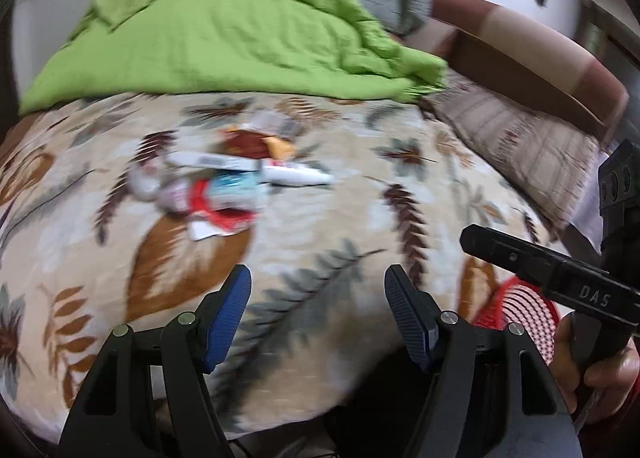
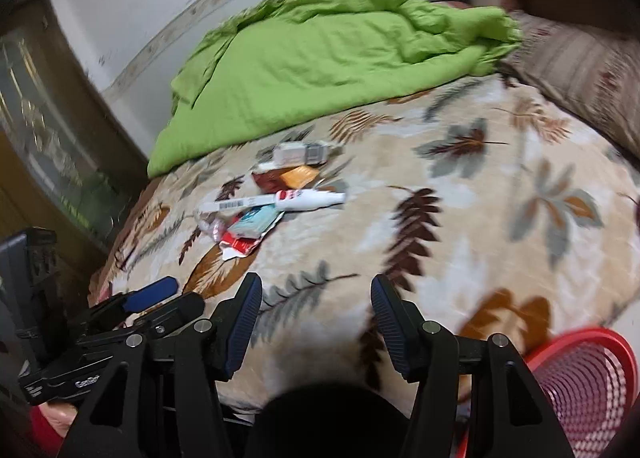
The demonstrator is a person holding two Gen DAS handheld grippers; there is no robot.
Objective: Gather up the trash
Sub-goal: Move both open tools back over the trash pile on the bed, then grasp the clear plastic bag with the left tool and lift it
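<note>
Both views look down over a bed covered in a leaf-patterned blanket, and both are smeared with blur. In the left wrist view the left gripper sits at the bottom of the frame, its blue-padded fingers spread with only blanket between them. The trash pile lies at centre left, well apart from the fingers: a white tube, a red and white wrapper, a pale blue packet and a brown and orange pack, all overlapping. A crumpled green cloth fills the upper part. At the lower right edge a red mesh basket peeks out behind the right gripper, whose handle a hand grips.

In the right wrist view the right gripper's fingers are spread too, nothing between them. The pile is at centre left, the basket at the lower right corner beside the bed's edge. A striped pillow lies at upper right.
</note>
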